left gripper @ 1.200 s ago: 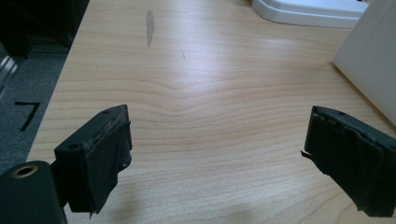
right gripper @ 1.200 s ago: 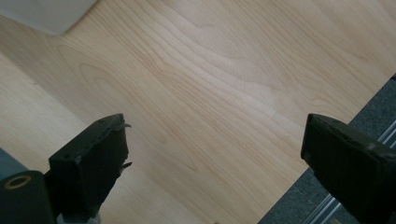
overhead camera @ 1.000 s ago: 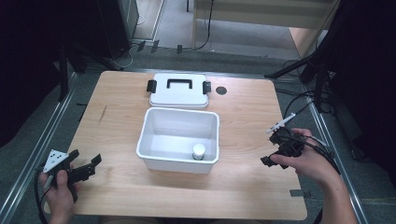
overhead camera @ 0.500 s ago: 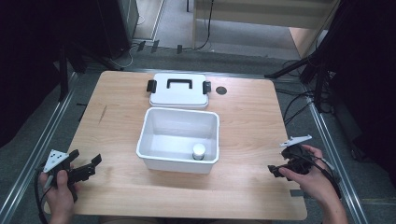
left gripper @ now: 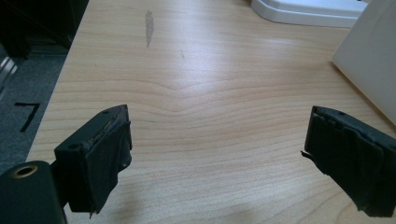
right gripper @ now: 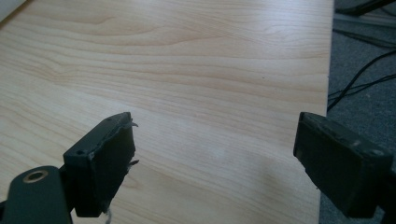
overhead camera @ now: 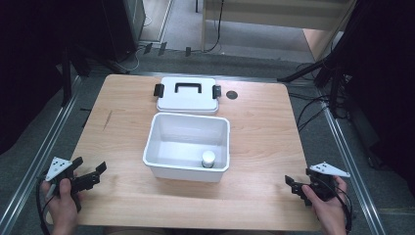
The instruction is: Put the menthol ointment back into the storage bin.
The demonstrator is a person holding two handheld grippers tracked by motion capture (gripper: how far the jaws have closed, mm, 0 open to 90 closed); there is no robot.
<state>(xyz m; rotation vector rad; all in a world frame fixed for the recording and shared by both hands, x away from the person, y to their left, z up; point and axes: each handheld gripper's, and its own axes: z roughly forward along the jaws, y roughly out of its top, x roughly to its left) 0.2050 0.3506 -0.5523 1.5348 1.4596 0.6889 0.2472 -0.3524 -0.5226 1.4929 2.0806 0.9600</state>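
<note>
Lowered and drawn back toward the near right corner of the bench (overhead camera: 264, 122) since a second ago, our right gripper (overhead camera: 299, 187) now sits just above the wood, jaws spread and empty. Our left gripper (overhead camera: 90, 177) has kept its place at the near left corner, jaws likewise spread on nothing. Between them stands the white storage box (overhead camera: 169, 164), uncovered, with a small white bottle (overhead camera: 208, 158) upright in its near right corner. Its lid (overhead camera: 188, 100), with a black handle and clips, lies just beyond the box. We judge the bottle stowed; closing the box remains.
</note>
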